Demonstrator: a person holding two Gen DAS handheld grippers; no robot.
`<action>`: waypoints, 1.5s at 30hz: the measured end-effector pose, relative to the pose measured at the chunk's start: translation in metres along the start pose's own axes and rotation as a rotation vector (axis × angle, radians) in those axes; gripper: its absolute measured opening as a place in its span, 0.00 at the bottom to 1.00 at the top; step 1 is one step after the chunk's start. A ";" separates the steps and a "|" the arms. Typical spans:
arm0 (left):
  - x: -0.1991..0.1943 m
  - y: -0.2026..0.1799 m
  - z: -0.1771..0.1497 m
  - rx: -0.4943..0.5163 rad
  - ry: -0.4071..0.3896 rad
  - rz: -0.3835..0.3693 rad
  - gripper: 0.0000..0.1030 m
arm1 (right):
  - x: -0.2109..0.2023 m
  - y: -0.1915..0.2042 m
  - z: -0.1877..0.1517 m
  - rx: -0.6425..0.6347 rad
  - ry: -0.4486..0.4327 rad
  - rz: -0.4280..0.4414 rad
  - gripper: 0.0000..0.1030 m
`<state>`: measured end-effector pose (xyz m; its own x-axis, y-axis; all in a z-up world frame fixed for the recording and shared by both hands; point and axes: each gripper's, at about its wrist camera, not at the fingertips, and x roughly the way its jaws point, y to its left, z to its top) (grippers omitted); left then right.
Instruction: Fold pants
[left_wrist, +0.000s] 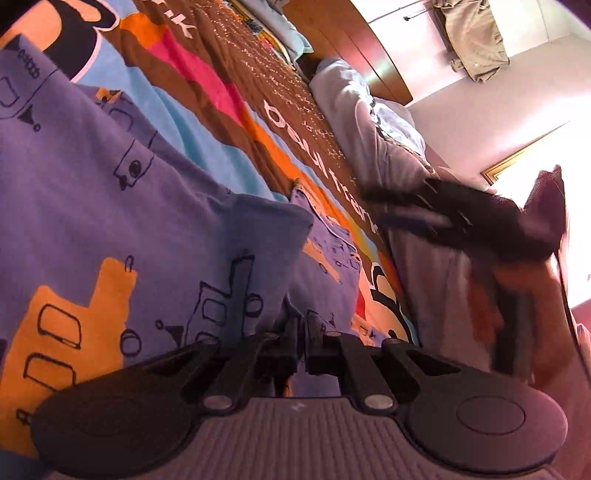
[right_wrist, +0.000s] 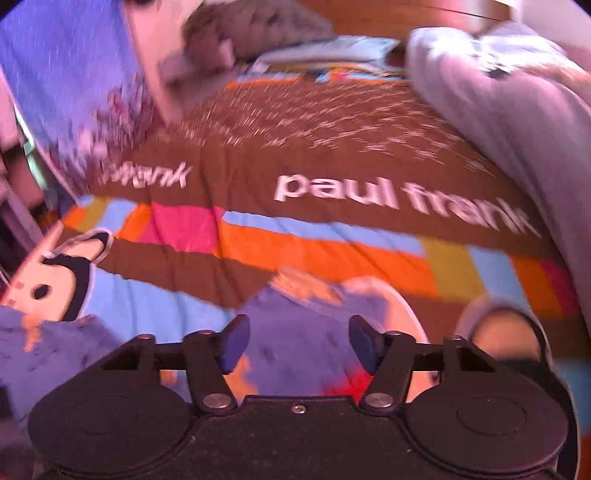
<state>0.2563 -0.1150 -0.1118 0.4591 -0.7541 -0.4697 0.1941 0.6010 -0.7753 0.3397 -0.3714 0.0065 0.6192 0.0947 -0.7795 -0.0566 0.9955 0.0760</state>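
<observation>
Two grippers were at work over the bedspread (right_wrist: 325, 254). My left gripper (left_wrist: 301, 343) was pinched together on a fold of the purple printed pants (left_wrist: 110, 206), which lay spread on that bedspread. My right gripper (right_wrist: 297, 345) hung above the bedspread with its pads apart — nothing between them. Beyond the bedspread's far edge lay a grey garment (right_wrist: 498, 99), blurred.
</observation>
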 end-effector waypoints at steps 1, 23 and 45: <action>0.001 0.000 0.000 -0.003 0.000 0.003 0.05 | 0.015 0.008 0.011 -0.010 0.028 -0.003 0.58; -0.034 -0.050 -0.011 0.258 -0.085 0.093 0.00 | 0.022 0.023 0.014 0.161 -0.054 -0.086 0.00; -0.012 -0.145 -0.058 0.558 0.278 0.299 0.33 | -0.116 -0.124 -0.269 1.055 -0.226 0.141 0.21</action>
<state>0.1724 -0.2081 -0.0186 0.3379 -0.5300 -0.7778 0.5451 0.7839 -0.2973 0.0640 -0.5047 -0.0797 0.7957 0.0981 -0.5977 0.4957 0.4616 0.7357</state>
